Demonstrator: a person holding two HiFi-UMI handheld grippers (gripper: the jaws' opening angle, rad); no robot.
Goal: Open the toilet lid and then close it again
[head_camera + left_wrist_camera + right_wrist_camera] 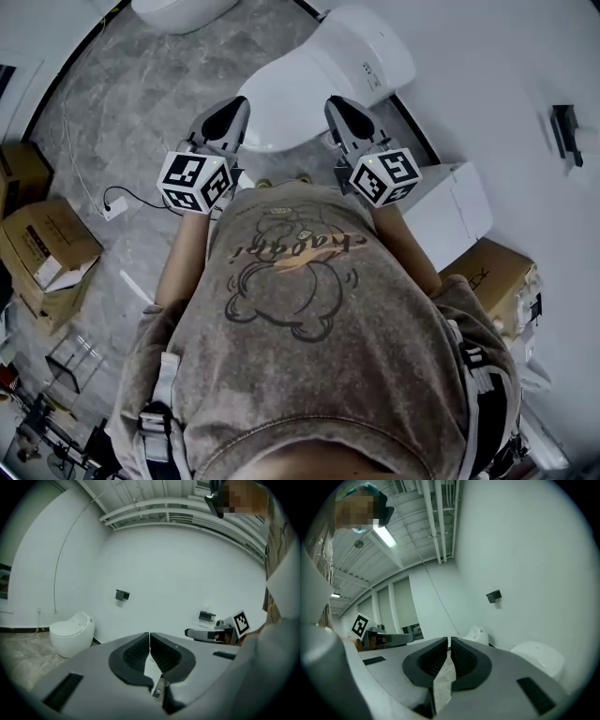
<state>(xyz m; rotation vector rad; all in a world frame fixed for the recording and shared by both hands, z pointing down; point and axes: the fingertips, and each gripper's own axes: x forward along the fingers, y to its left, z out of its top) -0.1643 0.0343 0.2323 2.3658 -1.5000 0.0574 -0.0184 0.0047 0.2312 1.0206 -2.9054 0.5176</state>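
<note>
In the head view the white toilet [309,84] stands just ahead of the person, its lid [281,103] lying down flat over the bowl. My left gripper [241,105] and right gripper [334,103] are held up side by side above the lid, apart from it. The left gripper [149,633] has its jaws together with nothing between them. The right gripper [449,639] also has its jaws closed to a thin slit and holds nothing. Each gripper view shows the other gripper level beside it: the right gripper [190,633] and the left gripper [411,638].
A second white toilet [178,11] stands farther off on the grey floor. Cardboard boxes [47,244] sit at the left, another box [487,277] and a white cabinet [450,211] at the right. A cable with a plug [114,206] lies on the floor. A black holder [565,131] hangs on the wall.
</note>
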